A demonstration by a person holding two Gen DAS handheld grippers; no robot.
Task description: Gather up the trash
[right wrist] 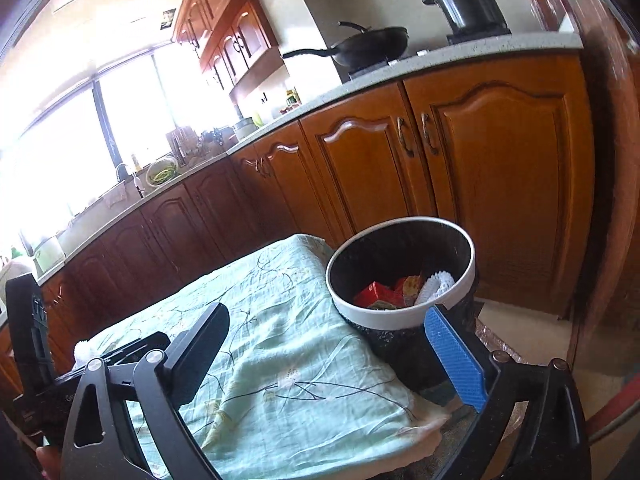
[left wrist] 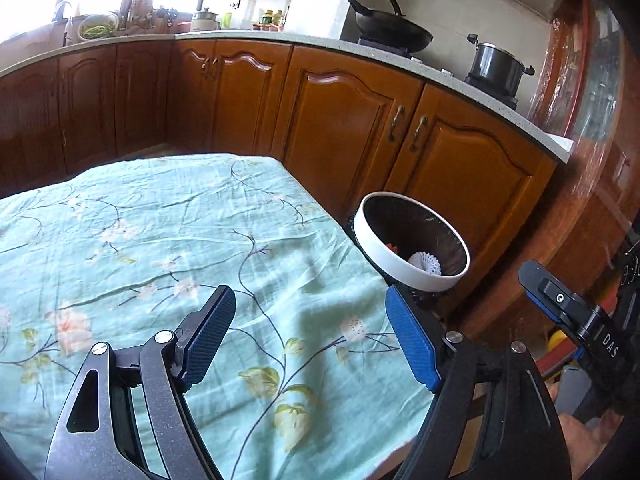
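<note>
A round trash bin with a white rim [left wrist: 382, 252] [right wrist: 384, 318] stands off the table's right edge. Inside it lie red wrappers [right wrist: 374, 294] and a white paper cup liner [right wrist: 436, 286], which also shows in the left wrist view [left wrist: 425, 263]. My left gripper [left wrist: 312, 338] is open and empty above the green floral tablecloth [left wrist: 160, 240]. My right gripper [right wrist: 336, 354] is open and empty just in front of the bin, over the table's corner. The left gripper's body [right wrist: 32, 344] shows at the far left of the right wrist view, with something white [right wrist: 82, 350] beside it.
Wooden cabinets [left wrist: 340, 120] run behind the table and bin. The counter holds a black wok [left wrist: 394, 30], a dark pot [left wrist: 498, 66] and a sink area with a bowl of greens [left wrist: 96, 28]. A wooden door frame [right wrist: 608, 160] is at right.
</note>
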